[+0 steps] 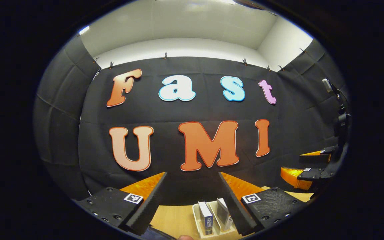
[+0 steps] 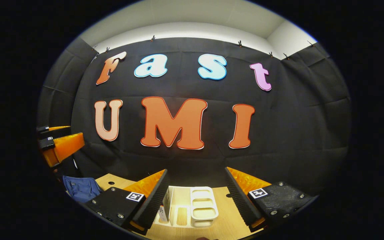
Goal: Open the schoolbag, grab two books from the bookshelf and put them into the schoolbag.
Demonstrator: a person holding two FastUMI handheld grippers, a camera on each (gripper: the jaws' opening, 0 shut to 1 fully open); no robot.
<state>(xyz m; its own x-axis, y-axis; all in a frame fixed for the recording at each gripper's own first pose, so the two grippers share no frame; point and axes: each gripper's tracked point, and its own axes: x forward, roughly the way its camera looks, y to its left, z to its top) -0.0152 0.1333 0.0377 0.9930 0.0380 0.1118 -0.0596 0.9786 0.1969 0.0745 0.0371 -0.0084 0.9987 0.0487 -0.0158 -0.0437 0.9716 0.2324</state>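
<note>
A black cloth wall backs the wooden table [image 2: 225,216]. On it I see the white bookshelf [image 1: 198,216], holding two upright books [image 1: 206,218] in neighbouring slots; its small side trays are bare. The blue schoolbag [image 2: 80,188] lies at the table's left edge. My left gripper [image 1: 192,190] and right gripper [image 2: 195,186] both hover with fingers apart, holding nothing.

The schoolbag [image 2: 81,188] is cut off at the picture's edge, and a hand-held gripper finger [image 2: 152,200] hides most of one book [image 2: 166,203] on the bookshelf [image 2: 204,204].
</note>
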